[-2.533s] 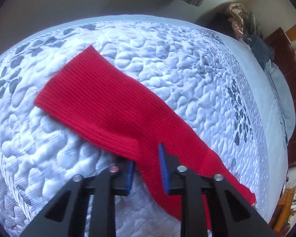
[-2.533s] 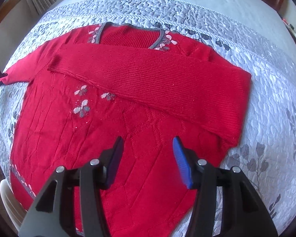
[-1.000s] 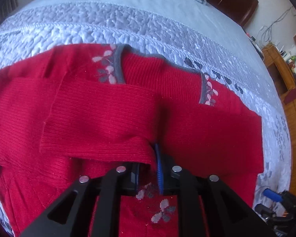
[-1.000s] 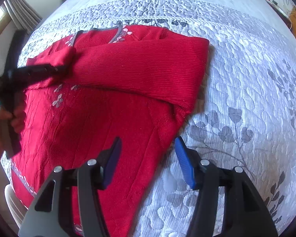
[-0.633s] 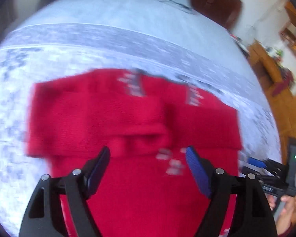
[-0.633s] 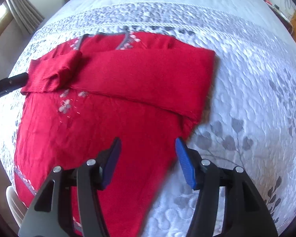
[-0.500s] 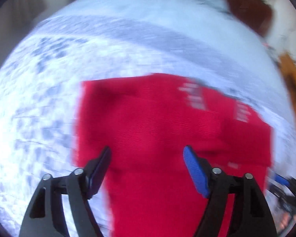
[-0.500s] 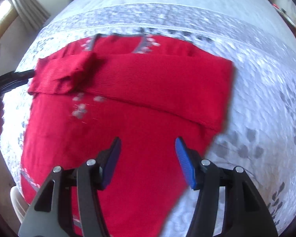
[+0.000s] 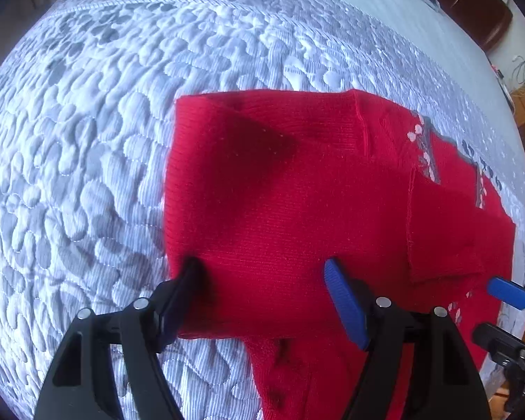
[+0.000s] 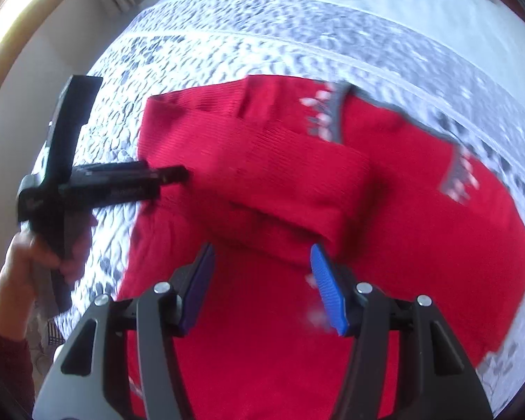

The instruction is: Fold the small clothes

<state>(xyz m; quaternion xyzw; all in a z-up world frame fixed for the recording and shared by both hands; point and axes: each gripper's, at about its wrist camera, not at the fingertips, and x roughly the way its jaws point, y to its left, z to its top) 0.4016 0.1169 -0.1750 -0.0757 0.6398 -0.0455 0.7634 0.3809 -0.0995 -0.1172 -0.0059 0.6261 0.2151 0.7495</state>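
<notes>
1. The red sweater (image 9: 297, 210) lies flat on the quilted bed (image 9: 87, 140), directly under and ahead of both tools, with both sleeves already folded across its chest.
2. The left tool (image 9: 262, 276) stands with its jaws wide apart and nothing clamped; its dark finger tip sits at the sweater's side edge and the blue pad (image 9: 344, 301) is over the folded sleeve.
3. The right tool (image 10: 262, 280) is also apart and empty, hovering above the lower border of the folded sleeve (image 10: 280, 189). That view is blurred, so fine detail is uncertain.
4. The next step is probably folding the body. Take each side at matching points so the fold line runs straight.
5. Pinch through all layers at the edge, or the loose sleeves may slide out.
6. Lift low and lay the fabric over slowly; knit stretches and sags easily.
</notes>
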